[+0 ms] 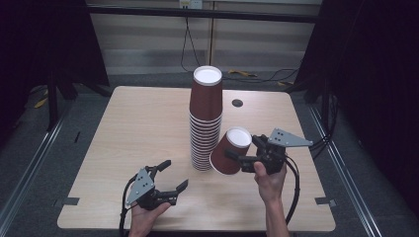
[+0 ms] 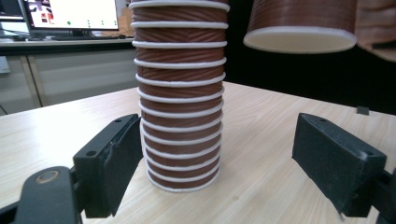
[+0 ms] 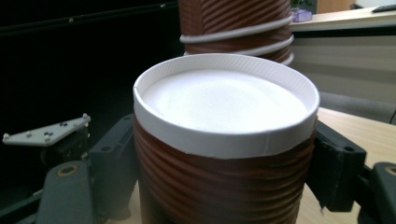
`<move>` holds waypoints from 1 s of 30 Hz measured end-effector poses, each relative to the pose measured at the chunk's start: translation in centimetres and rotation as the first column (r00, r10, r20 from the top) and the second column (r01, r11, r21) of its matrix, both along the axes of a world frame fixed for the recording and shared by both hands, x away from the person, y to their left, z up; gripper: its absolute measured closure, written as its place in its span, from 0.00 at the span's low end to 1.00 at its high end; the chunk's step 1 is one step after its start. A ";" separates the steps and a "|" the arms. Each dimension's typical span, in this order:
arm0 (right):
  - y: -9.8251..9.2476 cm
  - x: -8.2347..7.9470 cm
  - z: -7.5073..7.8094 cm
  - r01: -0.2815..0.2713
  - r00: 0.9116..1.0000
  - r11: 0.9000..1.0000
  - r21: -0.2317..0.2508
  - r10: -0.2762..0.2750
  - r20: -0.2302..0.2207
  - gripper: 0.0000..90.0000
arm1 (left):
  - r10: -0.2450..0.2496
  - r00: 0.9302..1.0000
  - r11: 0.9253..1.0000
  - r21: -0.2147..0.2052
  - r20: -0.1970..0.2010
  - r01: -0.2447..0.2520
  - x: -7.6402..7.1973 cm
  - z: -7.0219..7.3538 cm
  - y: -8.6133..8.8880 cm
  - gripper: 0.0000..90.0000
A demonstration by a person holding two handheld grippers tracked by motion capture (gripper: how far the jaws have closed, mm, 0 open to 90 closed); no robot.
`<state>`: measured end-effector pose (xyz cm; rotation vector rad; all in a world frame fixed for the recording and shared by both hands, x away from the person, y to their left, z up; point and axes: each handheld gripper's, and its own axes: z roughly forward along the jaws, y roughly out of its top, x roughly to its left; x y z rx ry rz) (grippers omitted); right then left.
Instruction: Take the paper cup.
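A tall stack of upturned brown ribbed paper cups stands at the table's middle. Just right of it my right gripper is shut on a single brown cup, tilted with its white base up and held off the table. In the right gripper view that cup sits between the two jaws, with the stack behind it. My left gripper rests near the front left, open and holding nothing. Its view looks between the jaws at the stack, a little way ahead, with the held cup hanging at the upper right.
The wooden table has a round cable hole behind the stack. Black frame posts and dark curtains flank both sides. Cables lie on the floor at the back. A monitor stands on a desk beyond the table.
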<state>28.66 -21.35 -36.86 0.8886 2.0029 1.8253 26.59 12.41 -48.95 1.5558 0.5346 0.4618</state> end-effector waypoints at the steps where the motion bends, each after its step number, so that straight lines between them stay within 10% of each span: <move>1: 0.2 0.0 -0.2 -0.006 1.000 1.000 -0.005 0.006 -0.003 0.25 | 0.000 1.000 1.000 0.000 0.000 0.000 0.0 0.0 0.0 0.18; 30: 3.6 0.0 -5.1 -0.158 0.985 0.987 0.036 0.160 -0.061 0.25 | -0.155 0.988 0.988 0.031 0.000 0.155 -0.4 0.9 -2.1 0.17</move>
